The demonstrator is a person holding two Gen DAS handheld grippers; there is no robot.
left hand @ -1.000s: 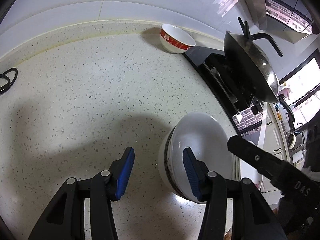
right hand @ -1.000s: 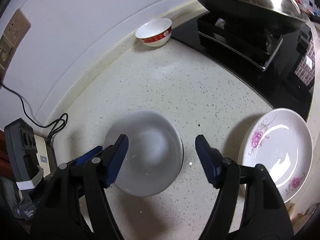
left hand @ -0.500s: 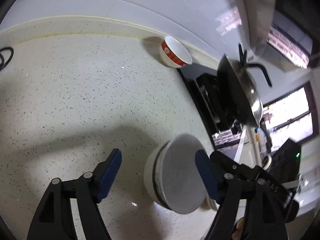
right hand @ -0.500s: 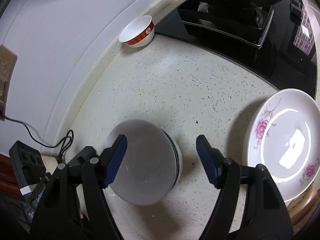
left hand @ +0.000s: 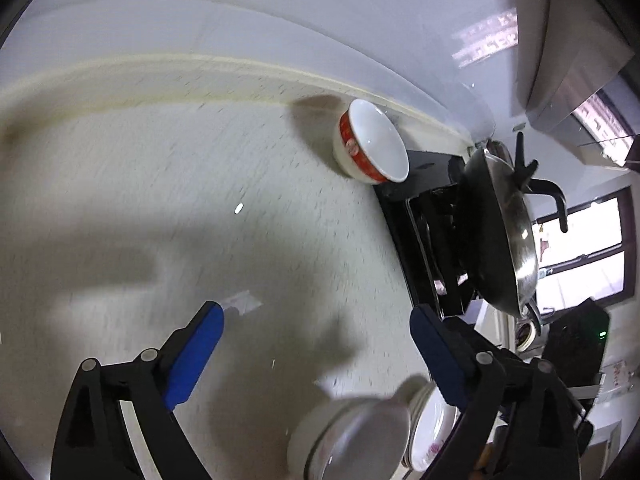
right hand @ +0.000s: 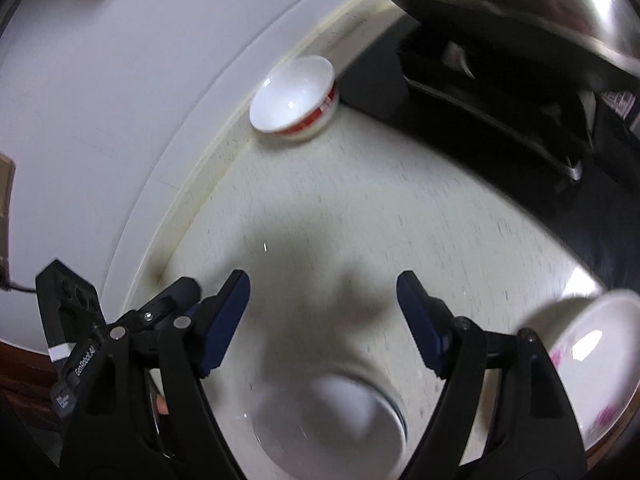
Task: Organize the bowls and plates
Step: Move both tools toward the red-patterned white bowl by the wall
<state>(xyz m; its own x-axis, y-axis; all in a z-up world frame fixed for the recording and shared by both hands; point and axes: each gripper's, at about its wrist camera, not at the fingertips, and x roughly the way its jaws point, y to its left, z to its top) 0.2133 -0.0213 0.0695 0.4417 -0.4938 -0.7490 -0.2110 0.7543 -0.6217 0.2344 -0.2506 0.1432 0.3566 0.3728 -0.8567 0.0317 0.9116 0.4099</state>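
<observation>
A white bowl with a red band (left hand: pixel 370 148) stands at the back of the speckled counter by the wall and stove; it also shows in the right wrist view (right hand: pixel 294 100). A stack of plain white bowls (left hand: pixel 352 436) sits low between my grippers, seen in the right wrist view (right hand: pixel 324 424) too. White plates with pink flowers (right hand: pixel 592 364) lie to the right, also visible in the left wrist view (left hand: pixel 432 428). My left gripper (left hand: pixel 316 354) is open and empty. My right gripper (right hand: pixel 322 320) is open and empty. Both point toward the red-banded bowl, well short of it.
A black stove (left hand: pixel 424 248) with a steel wok (left hand: pixel 508 232) on it runs along the right side; the wok (right hand: pixel 520 4) looms at the top of the right wrist view. A black device (right hand: pixel 68 308) and cable sit at the far left.
Both grippers have lifted away from the white bowl stack and swung toward the red-banded bowl, which looks larger and nearer. The stack has dropped to the bottom of both views.
</observation>
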